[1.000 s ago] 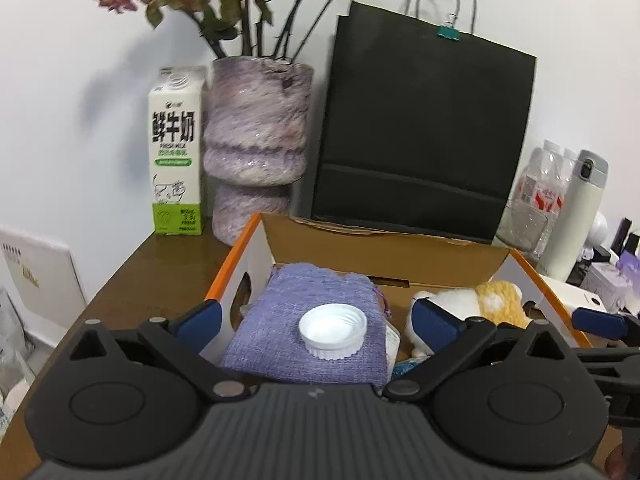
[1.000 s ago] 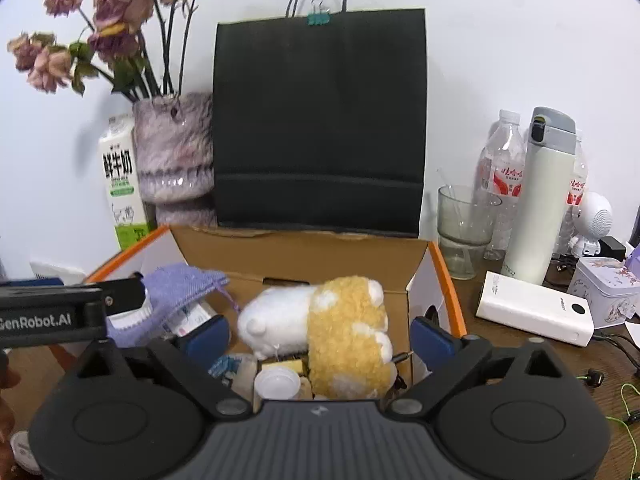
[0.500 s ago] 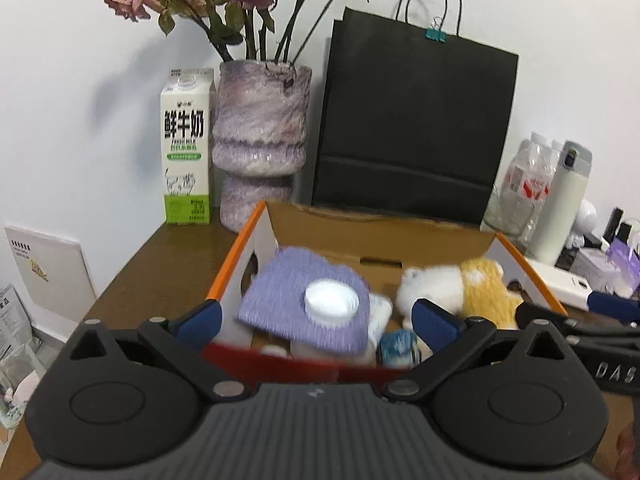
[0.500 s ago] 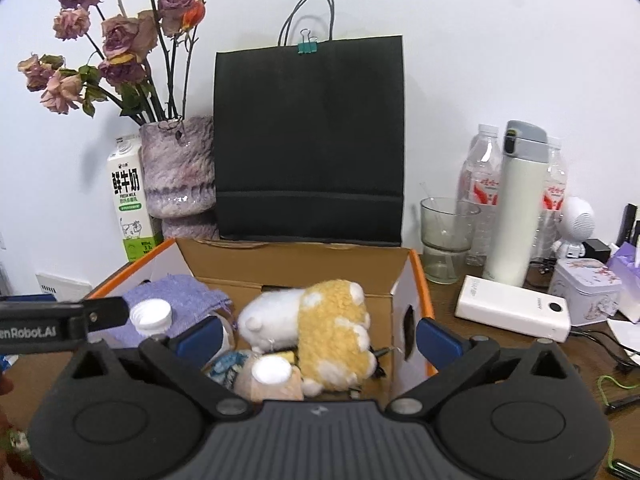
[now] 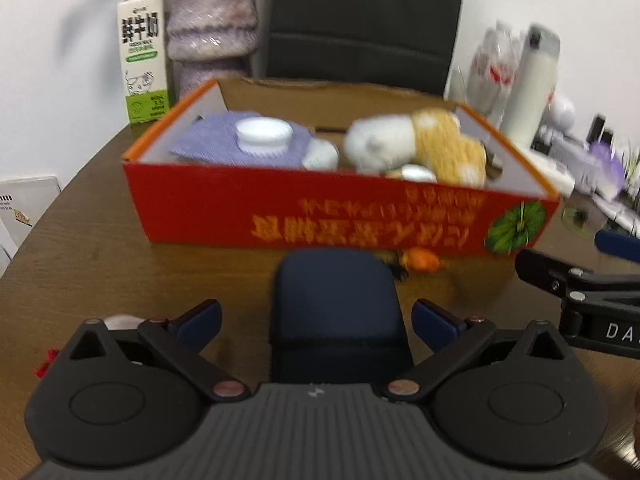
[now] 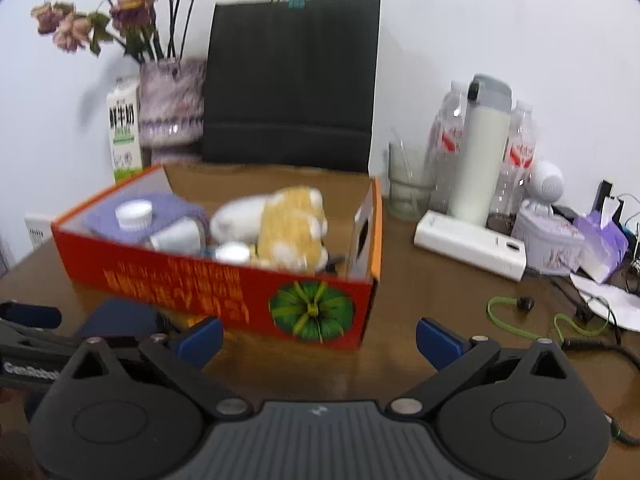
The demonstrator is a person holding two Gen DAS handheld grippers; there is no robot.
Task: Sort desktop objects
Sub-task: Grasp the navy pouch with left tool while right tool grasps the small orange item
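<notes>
A red and orange cardboard box [image 5: 340, 216] [image 6: 224, 280] stands on the brown table. It holds a purple cloth pouch [image 5: 224, 144], a white cap [image 5: 264, 134] [image 6: 134, 213], a white and yellow plush toy [image 5: 420, 144] [image 6: 288, 220] and small bottles. A dark blue case [image 5: 336, 312] [image 6: 116, 318] lies in front of the box. My left gripper [image 5: 316, 324] is open, its fingers either side of the case. My right gripper [image 6: 318, 338] is open and empty before the box's right corner.
A milk carton [image 5: 142, 52], a purple vase [image 5: 212, 28] and a black paper bag [image 6: 292, 80] stand behind the box. To the right are a glass [image 6: 408, 184], bottles, a white thermos [image 6: 480, 148], a white power bank [image 6: 468, 244], a tin and cables. A small orange toy [image 5: 424, 258] lies by the box.
Both grippers have pulled back from over the box and dropped low toward the table. The box front and the dark blue case have come into view.
</notes>
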